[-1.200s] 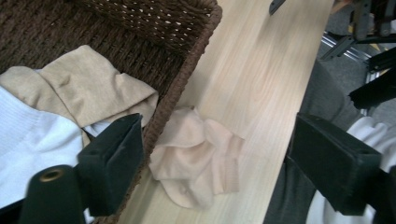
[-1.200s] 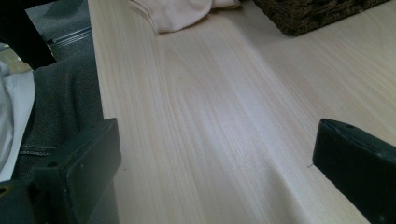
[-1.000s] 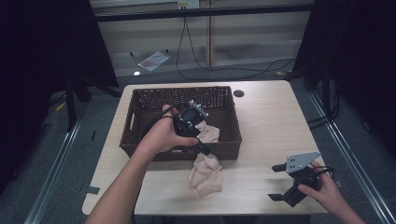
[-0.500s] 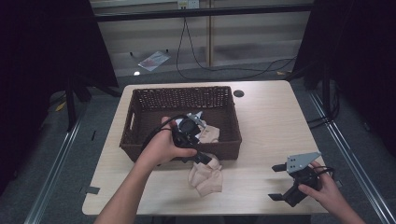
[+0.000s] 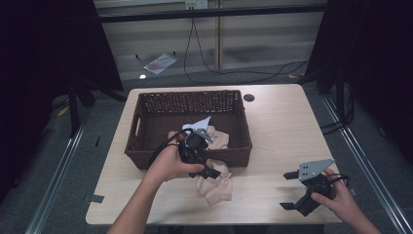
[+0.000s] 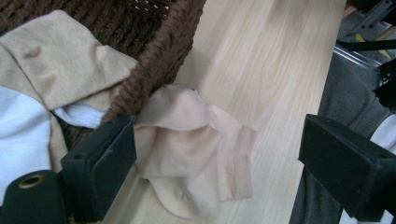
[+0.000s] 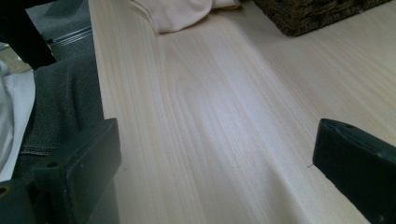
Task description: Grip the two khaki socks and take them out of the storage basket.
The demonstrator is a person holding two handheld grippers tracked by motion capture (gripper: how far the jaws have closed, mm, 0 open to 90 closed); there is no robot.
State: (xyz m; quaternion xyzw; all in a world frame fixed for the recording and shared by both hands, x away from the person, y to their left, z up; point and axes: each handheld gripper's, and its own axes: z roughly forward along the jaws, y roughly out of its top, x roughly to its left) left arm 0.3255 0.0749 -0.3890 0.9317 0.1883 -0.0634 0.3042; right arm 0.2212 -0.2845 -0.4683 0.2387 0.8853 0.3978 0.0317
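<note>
The left gripper [image 6: 219, 154] is hanging with its jaws spread wide and holding nothing, straddling the pale pink sock [image 6: 191, 154] that is lying crumpled on the table [image 6: 261, 70], just against the near wall of the wicker basket [image 6: 159, 56]; to take it well, the jaws should be coming straight down over the bunched middle and biting several folds at once, keeping clear of the basket wall. Well apart at the near right corner, the right gripper [image 5: 302, 190] is resting just above bare wood, equally wide and empty.
</note>
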